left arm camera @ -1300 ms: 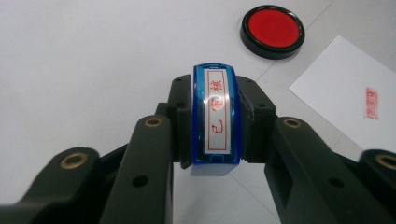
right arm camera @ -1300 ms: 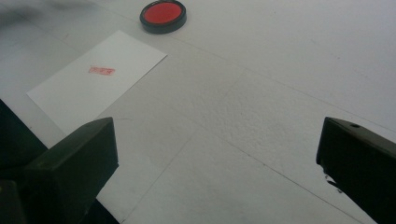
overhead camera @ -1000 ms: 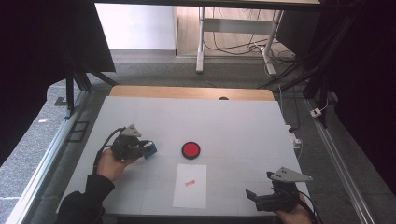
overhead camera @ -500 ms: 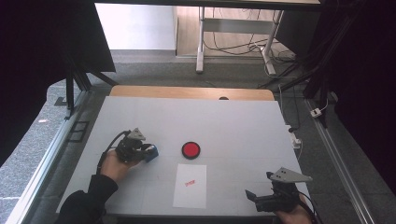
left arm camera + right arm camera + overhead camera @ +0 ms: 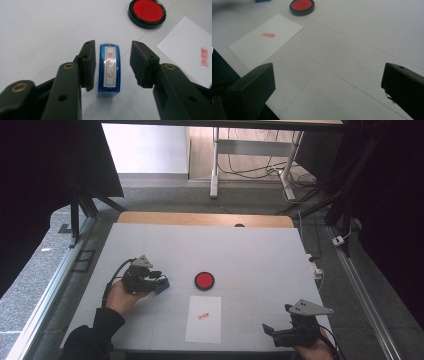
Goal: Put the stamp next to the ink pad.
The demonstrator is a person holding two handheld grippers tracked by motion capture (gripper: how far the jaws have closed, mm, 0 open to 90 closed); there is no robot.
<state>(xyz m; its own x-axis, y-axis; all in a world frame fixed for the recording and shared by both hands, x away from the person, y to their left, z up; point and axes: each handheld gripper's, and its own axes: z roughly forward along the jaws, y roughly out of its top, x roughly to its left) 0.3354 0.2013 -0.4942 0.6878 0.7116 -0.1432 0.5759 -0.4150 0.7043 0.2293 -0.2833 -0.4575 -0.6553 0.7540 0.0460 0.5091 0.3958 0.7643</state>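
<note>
One blue stamp point(image 5: 109, 71) lies flat on the white bench point(image 5: 260, 255) between the jaws of the left hand-held gripper point(image 5: 113, 63). Those jaws have just been opening; a gap shows on each side of the stamp, narrow on one side and wider on the other, so neither pad presses on it. The stamp's upturned face carries a white label with red characters inside a red frame; they are too small and glared to read.

Ahead of that hand-held gripper and off to one side sits one round red ink pad point(image 5: 147, 12) in a black rim. Beside it, nearer the person, lies one white sheet of paper point(image 5: 204, 318) bearing one small red stamped mark point(image 5: 268, 35), whose writing cannot be made out.

The right hand-held gripper point(image 5: 327, 87) rests at the bench's near edge, well apart from the stamp, its jaws spread wide with bare bench between them. The sheet lies ahead of it, and the ink pad beyond.

The far half of the bench is bare, leaving wide room between the two hands, and a wooden strip point(image 5: 200, 219) runs along the far edge.
</note>
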